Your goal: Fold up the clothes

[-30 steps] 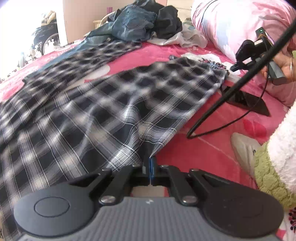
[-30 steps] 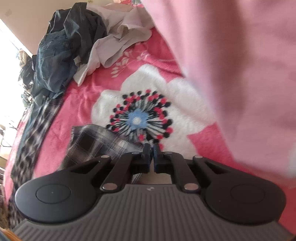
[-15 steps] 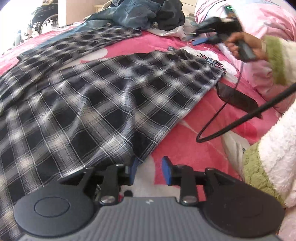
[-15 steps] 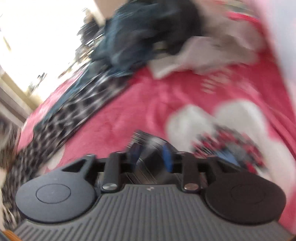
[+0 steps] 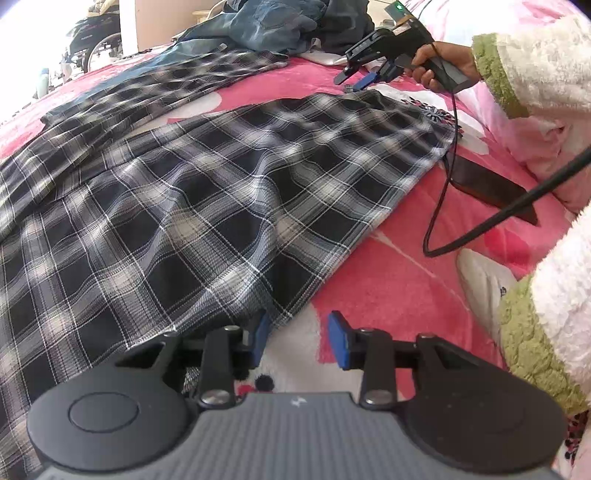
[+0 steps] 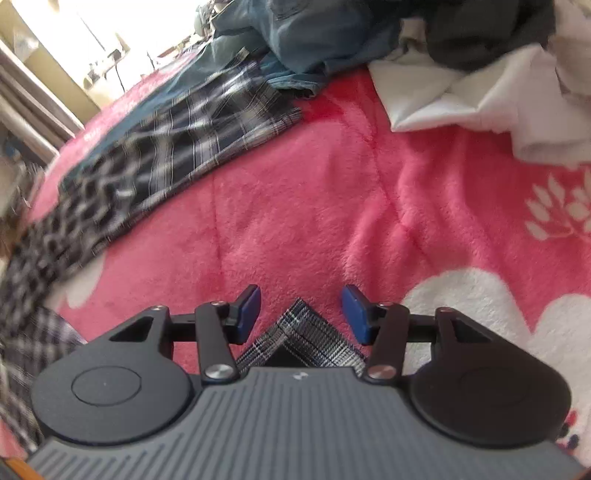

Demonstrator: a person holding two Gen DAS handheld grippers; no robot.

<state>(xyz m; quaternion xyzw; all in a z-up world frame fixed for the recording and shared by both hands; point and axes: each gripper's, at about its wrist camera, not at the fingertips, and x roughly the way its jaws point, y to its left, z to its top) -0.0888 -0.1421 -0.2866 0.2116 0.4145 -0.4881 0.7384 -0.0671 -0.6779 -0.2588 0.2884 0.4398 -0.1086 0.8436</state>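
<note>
A black-and-white plaid garment (image 5: 221,206) lies spread flat on the pink flowered blanket (image 5: 399,280). My left gripper (image 5: 299,338) hovers at its near corner with the jaws opening. The cloth edge lies beside the left pad, not pinched. In the left wrist view a hand holds my right gripper (image 5: 360,79) above the garment's far corner. In the right wrist view the right gripper (image 6: 302,314) is also opening, and a plaid corner (image 6: 303,332) lies loose under it, untouched by the pads. Another stretch of plaid (image 6: 166,158) runs along the left.
A heap of jeans and dark clothes (image 5: 273,22) sits at the far end, with white cloth (image 6: 461,96) beside it. A black cable (image 5: 439,184) loops over a dark flat object (image 5: 491,188) to the right of the garment. Pink bedding (image 5: 528,147) rises at the right.
Both grippers were shut on the garment's edge and have opened, dropping it flat. The right gripper has swung left, away from the pink bedding toward the clothes heap. The left has stayed put.
</note>
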